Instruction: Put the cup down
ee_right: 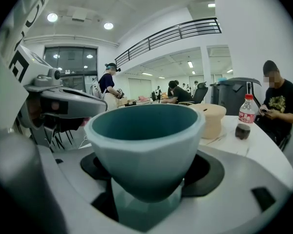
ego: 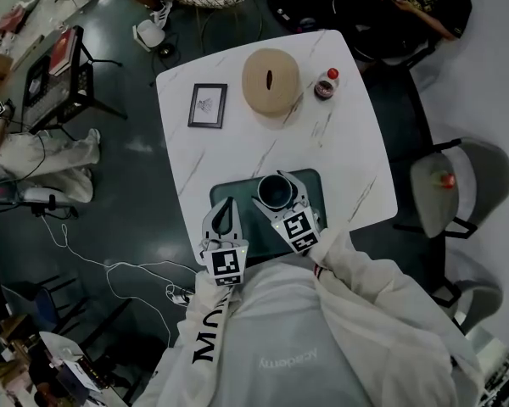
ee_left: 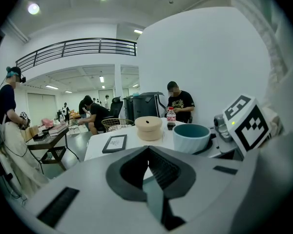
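My right gripper is shut on a pale blue cup with a teal inside. The jaws hug its lower body, and the cup stays upright, filling the right gripper view. It hangs over a dark green mat at the near edge of the white marble table; whether it touches the mat I cannot tell. Just left of it, my left gripper is shut with nothing in it, its dark pads meeting at the tip. The left gripper view has the cup at its right.
Farther back on the table are a black picture frame, a tan round lidded container and a small bottle with a red cap. A grey chair stands right of the table. A person sits beyond the far edge.
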`<state>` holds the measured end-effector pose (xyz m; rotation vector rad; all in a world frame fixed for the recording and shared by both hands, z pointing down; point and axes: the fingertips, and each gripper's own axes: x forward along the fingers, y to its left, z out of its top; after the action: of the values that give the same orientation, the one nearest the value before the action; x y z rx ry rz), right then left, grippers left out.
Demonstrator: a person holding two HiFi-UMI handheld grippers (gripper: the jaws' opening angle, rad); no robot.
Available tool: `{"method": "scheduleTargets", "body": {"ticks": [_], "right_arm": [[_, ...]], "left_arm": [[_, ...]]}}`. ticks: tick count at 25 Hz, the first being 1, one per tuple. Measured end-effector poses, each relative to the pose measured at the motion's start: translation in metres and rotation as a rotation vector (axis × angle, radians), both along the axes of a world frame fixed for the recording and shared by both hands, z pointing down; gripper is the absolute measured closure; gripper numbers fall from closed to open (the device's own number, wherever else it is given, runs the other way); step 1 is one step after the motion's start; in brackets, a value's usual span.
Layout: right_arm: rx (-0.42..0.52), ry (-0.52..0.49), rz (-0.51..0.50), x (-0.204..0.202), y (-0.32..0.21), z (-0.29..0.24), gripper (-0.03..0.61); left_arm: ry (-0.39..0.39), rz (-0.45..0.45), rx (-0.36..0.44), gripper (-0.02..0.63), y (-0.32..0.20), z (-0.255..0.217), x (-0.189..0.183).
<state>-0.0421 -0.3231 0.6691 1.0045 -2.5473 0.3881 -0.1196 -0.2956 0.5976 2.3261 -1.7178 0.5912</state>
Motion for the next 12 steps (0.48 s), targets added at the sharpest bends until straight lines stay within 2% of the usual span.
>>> {"method": "scheduleTargets", "body": {"ticks": [12], "right_arm": [[-0.036,0.027,-0.062,-0.025,-0.01,0.031,0.195]], "left_arm": [[-0.024,-0.014,-0.032,0.603,-0.003,0.008,-0.006]]}}
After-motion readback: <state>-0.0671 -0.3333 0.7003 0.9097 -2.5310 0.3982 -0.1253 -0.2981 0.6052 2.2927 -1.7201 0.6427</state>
